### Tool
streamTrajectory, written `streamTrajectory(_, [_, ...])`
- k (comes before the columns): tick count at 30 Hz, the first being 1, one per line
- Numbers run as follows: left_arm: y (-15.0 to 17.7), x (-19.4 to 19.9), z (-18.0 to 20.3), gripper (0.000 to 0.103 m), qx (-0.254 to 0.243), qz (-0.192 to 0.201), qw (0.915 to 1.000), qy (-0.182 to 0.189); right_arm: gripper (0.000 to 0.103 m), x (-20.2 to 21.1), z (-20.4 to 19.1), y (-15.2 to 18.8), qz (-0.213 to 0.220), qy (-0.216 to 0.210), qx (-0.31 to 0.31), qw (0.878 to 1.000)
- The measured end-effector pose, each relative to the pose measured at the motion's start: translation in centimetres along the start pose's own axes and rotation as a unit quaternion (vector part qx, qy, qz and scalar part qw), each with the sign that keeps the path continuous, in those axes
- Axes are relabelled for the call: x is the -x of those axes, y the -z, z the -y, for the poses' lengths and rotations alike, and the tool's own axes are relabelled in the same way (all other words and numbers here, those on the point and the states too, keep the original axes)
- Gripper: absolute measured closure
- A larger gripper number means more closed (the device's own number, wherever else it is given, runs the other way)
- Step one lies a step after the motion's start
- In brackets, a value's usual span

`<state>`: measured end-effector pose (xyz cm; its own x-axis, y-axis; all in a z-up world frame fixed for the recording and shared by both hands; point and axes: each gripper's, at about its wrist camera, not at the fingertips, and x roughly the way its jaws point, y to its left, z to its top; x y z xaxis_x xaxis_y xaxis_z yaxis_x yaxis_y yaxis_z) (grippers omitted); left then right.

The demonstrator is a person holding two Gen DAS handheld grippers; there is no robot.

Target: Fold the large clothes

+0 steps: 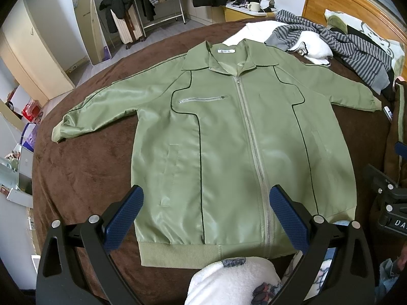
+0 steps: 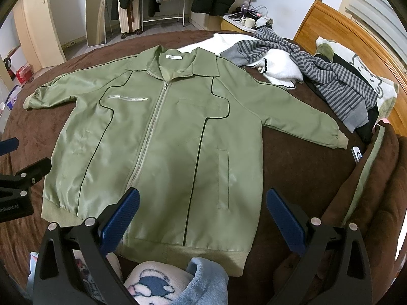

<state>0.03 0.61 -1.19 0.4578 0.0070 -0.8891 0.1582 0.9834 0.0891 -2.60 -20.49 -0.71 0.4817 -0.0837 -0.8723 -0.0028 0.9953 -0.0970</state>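
A green jacket (image 1: 229, 139) lies flat, front up and zipped, on a brown bed (image 1: 81, 172), sleeves spread, directly ahead of both hand-held grippers. The left hand-held gripper (image 1: 206, 213) hovers wide open above the hem; the right hand-held gripper (image 2: 203, 216) likewise, gripping nothing. The shiny fabric looks slippery, so a shallow pinch could slide off. Beyond the right gripper, striped clothes (image 2: 338, 81) lie near the far sleeve and may snag it. Bare bedding left of the left gripper leaves room.
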Motion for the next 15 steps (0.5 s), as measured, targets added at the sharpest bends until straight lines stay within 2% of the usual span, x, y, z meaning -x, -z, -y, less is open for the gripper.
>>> streamTrajectory(15, [0.07, -0.05, 0.1, 0.006, 0.001, -0.001, 1.0, -0.001, 0.006, -0.79, -0.05, 0.16, -0.004, -0.001, -0.002, 1.0])
